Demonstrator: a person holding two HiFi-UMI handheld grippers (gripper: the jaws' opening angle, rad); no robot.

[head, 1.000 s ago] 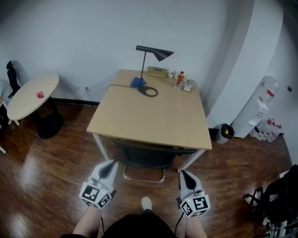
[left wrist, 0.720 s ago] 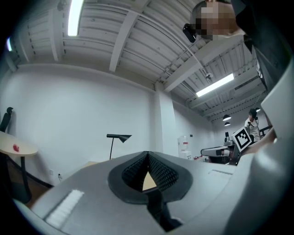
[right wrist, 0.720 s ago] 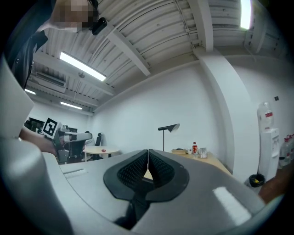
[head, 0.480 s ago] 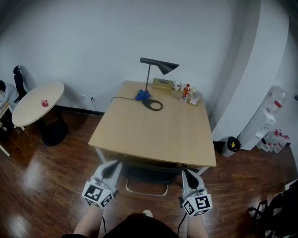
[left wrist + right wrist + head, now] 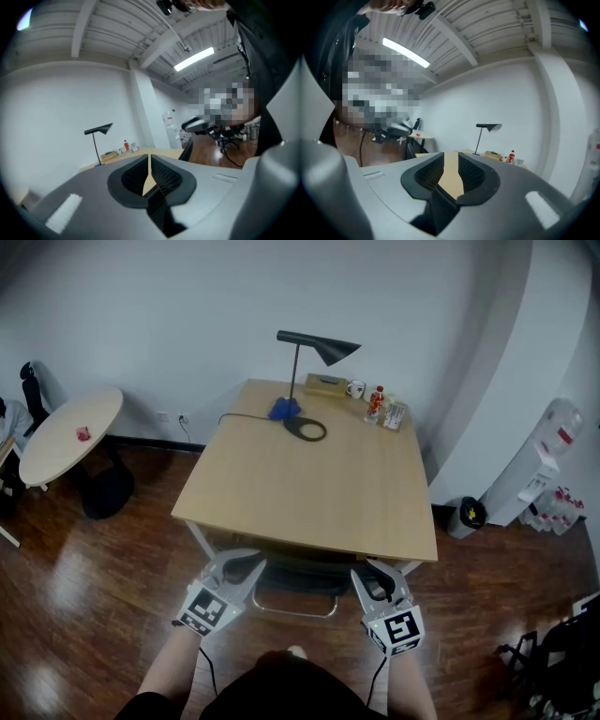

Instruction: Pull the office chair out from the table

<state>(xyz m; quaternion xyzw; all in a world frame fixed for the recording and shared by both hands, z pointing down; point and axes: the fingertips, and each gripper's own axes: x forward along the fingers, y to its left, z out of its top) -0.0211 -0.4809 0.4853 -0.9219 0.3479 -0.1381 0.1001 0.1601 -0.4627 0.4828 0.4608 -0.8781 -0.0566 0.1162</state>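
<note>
The office chair (image 5: 298, 571) is tucked under the near edge of the wooden table (image 5: 309, 486). Only its dark backrest and chrome frame (image 5: 296, 607) show. My left gripper (image 5: 246, 562) is at the backrest's left end with its jaws together and nothing between them; the left gripper view shows only a thin slit (image 5: 149, 157). My right gripper (image 5: 377, 570) is at the backrest's right end. Its jaws have just been opening and stand apart, with only the tabletop seen through the gap (image 5: 451, 160). I cannot tell whether either gripper touches the chair.
A black desk lamp (image 5: 315, 347), a bottle (image 5: 376, 403) and a cup (image 5: 355, 388) stand at the table's far edge. A round white table (image 5: 71, 433) is at the left, a water dispenser (image 5: 540, 461) and small bin (image 5: 466, 516) at the right. A wall lies behind.
Both grippers have moved forward to the table's near edge, at either end of the chair back. The left gripper rolled. The right jaws went from together to apart.
</note>
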